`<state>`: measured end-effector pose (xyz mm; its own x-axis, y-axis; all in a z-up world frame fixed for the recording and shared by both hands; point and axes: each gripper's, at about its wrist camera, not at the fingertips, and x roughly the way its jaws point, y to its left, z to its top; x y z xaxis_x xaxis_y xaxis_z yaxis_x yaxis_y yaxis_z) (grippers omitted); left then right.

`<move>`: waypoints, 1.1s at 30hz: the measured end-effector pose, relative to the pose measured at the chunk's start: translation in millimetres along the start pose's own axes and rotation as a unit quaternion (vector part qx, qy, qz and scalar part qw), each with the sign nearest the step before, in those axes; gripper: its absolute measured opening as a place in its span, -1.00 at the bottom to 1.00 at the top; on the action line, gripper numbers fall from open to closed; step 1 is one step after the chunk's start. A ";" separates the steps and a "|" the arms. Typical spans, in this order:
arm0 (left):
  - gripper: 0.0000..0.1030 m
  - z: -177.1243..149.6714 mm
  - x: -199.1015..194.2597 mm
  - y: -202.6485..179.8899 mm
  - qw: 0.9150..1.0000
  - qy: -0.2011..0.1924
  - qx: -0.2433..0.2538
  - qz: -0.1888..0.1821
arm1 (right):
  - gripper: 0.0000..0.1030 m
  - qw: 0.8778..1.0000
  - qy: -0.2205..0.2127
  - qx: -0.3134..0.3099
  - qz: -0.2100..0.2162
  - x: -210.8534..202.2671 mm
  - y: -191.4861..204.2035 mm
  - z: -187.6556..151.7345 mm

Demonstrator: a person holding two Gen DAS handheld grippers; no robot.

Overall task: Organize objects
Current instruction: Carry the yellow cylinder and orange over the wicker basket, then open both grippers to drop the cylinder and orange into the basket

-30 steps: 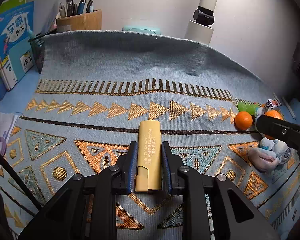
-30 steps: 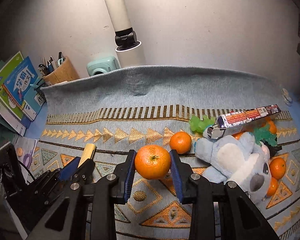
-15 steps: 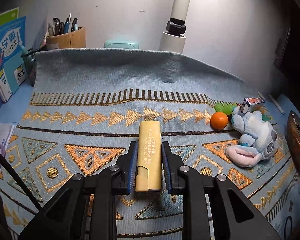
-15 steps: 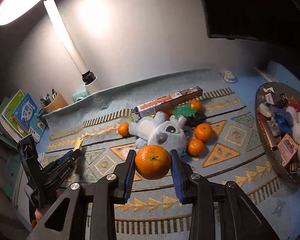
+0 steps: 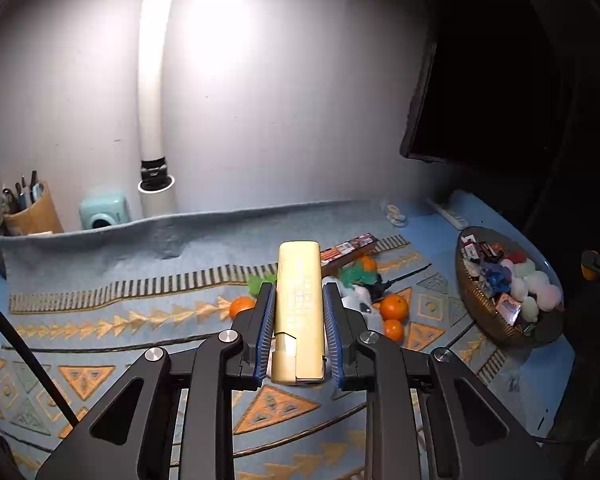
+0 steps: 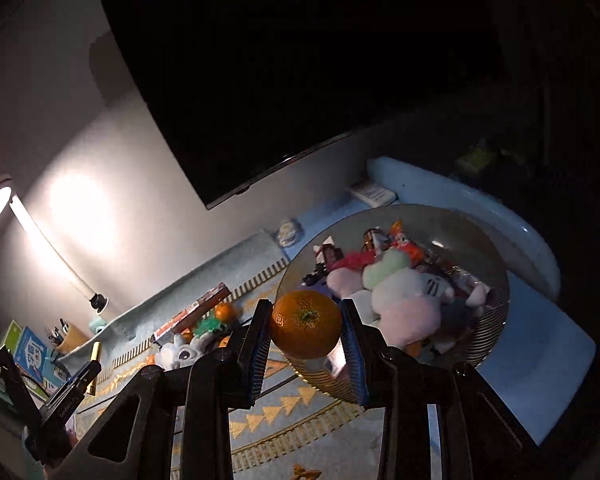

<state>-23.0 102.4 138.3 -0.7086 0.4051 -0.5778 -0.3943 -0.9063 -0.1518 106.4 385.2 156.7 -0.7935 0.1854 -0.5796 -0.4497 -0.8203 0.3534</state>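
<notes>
Two grippers loaded. L gripper (image 5: 298,320) jaws pinch yellow case (image 5: 299,304), above rug (image 5: 140,320). R gripper (image 6: 306,330) jaws clamp orange (image 6: 306,323) near basket (image 6: 488,344).

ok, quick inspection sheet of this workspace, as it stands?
Surface: blue patterned cloth over the desk.
Job's things: yellow lighter and orange, both held; basket filled with toys.
Clutter: loose oranges, plush toy, long box, pen cup.
Grippers: left gripper shut on lighter; right gripper shut on orange, near basket.
Cables: black cable, left edge.
Surroundings: lamp, dark screen.
</notes>
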 end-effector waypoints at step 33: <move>-0.31 66.7 143.0 -235.5 0.969 0.063 0.082 -0.225 | 0.26 0.994 0.018 0.094 -0.044 62.2 -127.8 82.7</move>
<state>-70.5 381.8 144.9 -0.3708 0.7272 -0.5777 -0.7420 -0.6060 -0.2865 80.6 546.3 136.2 -0.7343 0.2299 -0.6388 -0.5884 -0.6849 0.4299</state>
